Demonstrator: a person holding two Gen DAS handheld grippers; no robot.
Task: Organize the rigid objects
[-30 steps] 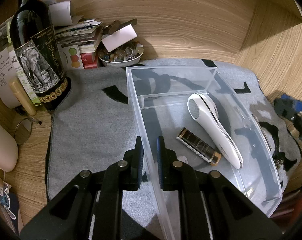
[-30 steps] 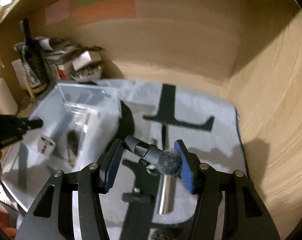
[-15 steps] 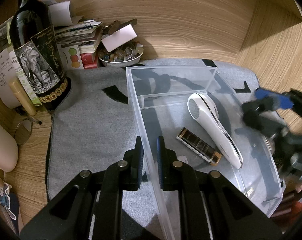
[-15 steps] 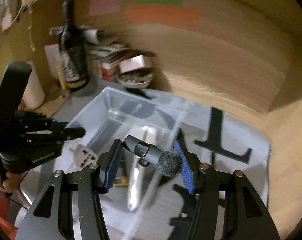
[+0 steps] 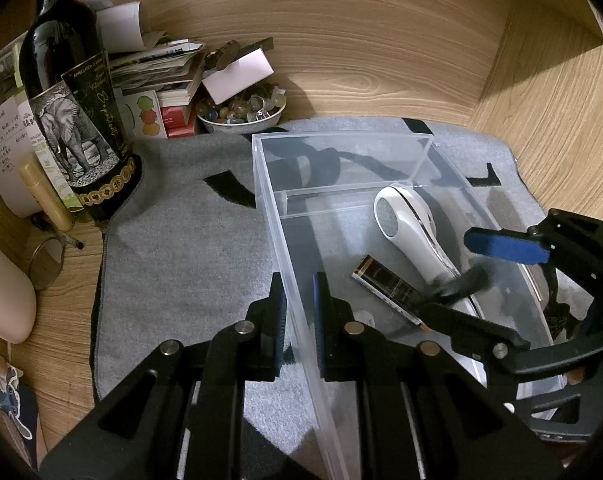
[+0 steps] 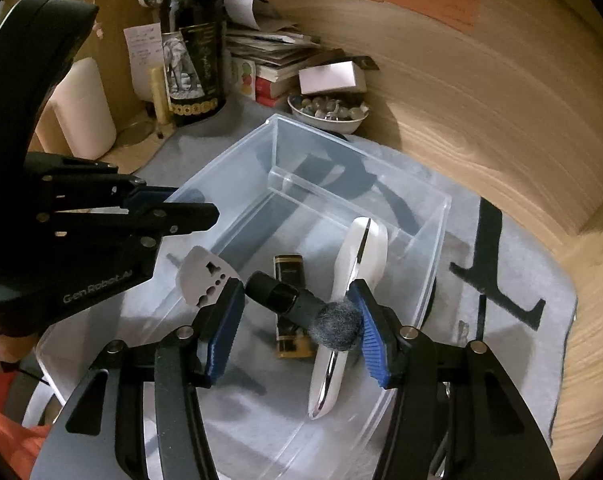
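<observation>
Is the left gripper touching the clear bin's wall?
Touching. The left wrist view shows the left gripper closed on the clear bin wall, one finger each side.

Wooden desk, wood panel walls behind and at right. Grey mat with black markings covers most of it. On the mat: clear bin, near its middle. Wine bottle with elephant label stands at the mat's back-left corner, base half on the mat edge. Bowl of stones at the mat's back edge, touching it. Directly on the wood: stack of books and papers behind the bowl, yellowish tube just left of the bottle, glass ring in front of it, cream rounded object at far left.
</observation>
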